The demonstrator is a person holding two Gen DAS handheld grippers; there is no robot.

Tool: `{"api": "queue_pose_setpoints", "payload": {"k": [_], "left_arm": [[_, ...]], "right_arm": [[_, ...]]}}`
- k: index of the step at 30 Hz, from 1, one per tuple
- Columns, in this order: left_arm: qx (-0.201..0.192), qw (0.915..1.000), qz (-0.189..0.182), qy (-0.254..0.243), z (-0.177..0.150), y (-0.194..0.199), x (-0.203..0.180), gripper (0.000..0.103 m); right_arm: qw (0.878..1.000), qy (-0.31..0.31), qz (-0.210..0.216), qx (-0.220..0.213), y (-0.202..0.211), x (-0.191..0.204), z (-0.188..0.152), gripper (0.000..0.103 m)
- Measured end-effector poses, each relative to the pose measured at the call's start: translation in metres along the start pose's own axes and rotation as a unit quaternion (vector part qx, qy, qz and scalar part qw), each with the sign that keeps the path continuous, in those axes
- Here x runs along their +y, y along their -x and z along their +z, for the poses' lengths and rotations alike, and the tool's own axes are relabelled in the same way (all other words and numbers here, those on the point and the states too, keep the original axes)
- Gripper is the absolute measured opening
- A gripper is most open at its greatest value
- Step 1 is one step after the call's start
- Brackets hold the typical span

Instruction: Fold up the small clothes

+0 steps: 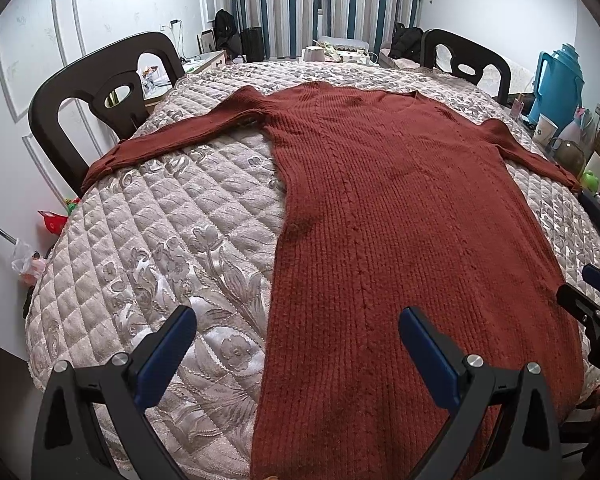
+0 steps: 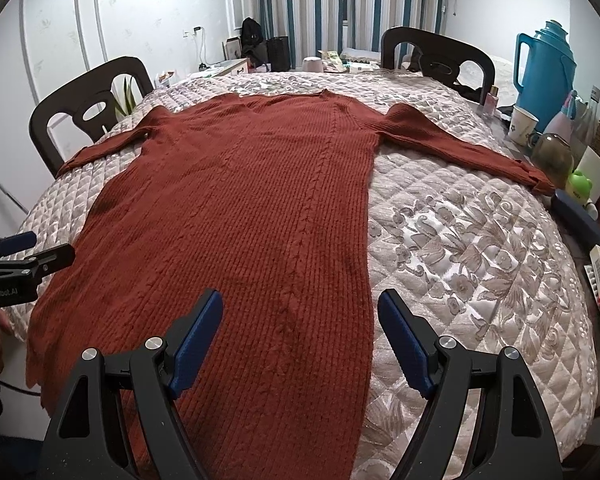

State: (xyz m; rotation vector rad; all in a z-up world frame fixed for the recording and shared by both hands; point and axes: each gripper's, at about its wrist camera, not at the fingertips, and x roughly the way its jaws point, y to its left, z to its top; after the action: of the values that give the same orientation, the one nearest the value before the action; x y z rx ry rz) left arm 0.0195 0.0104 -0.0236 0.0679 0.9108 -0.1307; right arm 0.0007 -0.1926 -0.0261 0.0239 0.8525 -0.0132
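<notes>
Item 1. Quilted table cover: pale, floral-stitched, spread under and ahead of both sets of jaws, bare to the outer side of each.

Item 2. Rust-red knitted sweater: the task's thing. Lies flat on the cover, hem nearest the jaws, neckline at the far end, one sleeve out to each side. Its left edge runs between the left jaws; its right edge runs between the right jaws. Judged soft, limp and fairly weighty for cloth; the ribbed knit should give good purchase but will stretch and sag if lifted by one point. Best taken at the two hem corners, or at a sleeve cuff to bring the sleeve across the body first.

Item 3. Dark chairs: beyond the table, far ahead of the jaws.

Item 4. Blue thermos: far right of the right jaws, among cups and jars.

Item 5. Left gripper: jaws spread wide, holding nothing, above the hem.

Item 6. Right gripper: jaws likewise wide apart and empty, above the hem.
</notes>
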Motion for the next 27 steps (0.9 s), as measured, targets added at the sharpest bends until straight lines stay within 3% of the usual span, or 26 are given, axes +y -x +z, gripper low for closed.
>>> {"api": "queue_pose_setpoints", "payload": {"k": [27], "left_arm": [[0.005, 1.0, -0.002, 0.0, 0.001, -0.0057, 0.0004, 0.102]], "right_arm": [[1.0, 0.005, 0.001, 0.008, -0.0051, 0.0038, 0.0034, 0.08]]}}
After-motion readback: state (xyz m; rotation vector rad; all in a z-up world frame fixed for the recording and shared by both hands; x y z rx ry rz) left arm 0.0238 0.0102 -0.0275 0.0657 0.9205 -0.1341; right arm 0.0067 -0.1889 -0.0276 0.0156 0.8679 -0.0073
